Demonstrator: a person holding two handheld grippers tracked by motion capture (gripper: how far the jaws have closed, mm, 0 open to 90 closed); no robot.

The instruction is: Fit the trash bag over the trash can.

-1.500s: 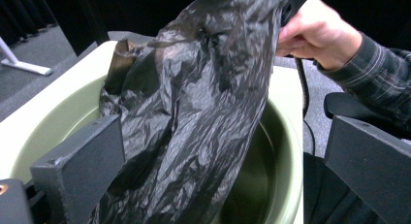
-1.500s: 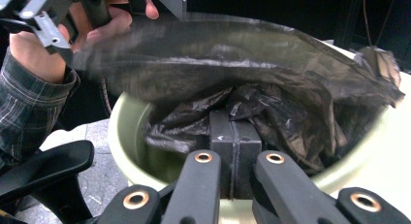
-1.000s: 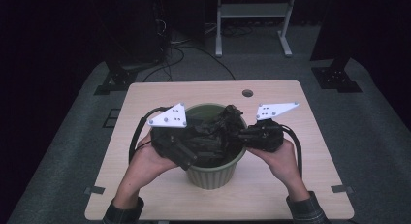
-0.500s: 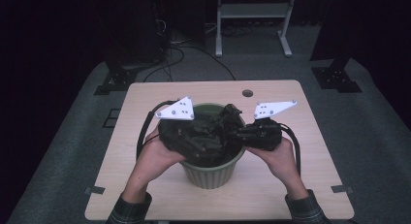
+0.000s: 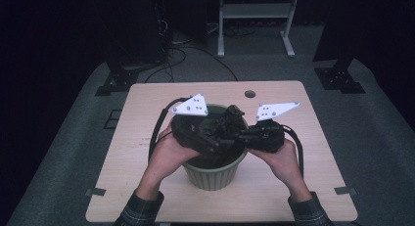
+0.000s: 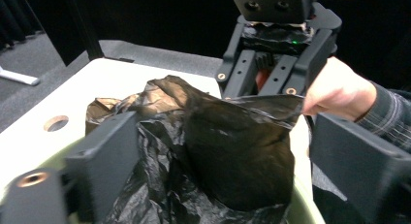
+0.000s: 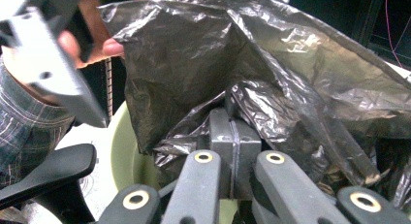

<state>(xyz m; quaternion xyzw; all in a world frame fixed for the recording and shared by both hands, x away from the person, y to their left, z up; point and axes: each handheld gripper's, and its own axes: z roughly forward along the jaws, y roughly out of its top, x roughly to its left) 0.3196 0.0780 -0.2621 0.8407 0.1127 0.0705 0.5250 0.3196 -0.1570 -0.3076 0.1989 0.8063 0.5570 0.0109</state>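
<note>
Light wood table (image 5: 147,187) with a hole (image 5: 250,94) near its far edge; green pot (image 5: 213,173) stands on it, centre-front.

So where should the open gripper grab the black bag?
Probably the loose top edge of the bag, from the side facing the left gripper, reaching in over the pot rim. There the film stands up thin above the pot, so open jaws can slip around it. The right gripper is shut on the other side, holding it taut.
</note>
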